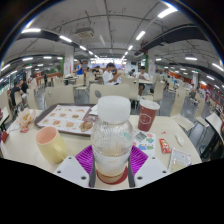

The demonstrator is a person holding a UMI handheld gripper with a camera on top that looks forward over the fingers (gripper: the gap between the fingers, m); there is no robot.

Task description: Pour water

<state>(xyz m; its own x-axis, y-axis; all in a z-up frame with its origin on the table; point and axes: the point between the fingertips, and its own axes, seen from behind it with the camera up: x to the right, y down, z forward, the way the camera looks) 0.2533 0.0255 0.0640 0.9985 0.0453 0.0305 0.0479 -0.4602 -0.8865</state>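
Between your tool's [111, 163] purple pads [86, 158] stands a clear plastic bottle [111, 140] with a white cap, upright; the fingers look pressed on both its sides, so you have hold of it. On the counter [20, 148] a yellow cup [49, 145] waits at ten o'clock of the bottle, a red paper cup [148, 114] at one o'clock, a tray [66, 119] beyond. The cap appears still on, so tilting now would pour nothing; squeeze harder and the thin wall may buckle or slip
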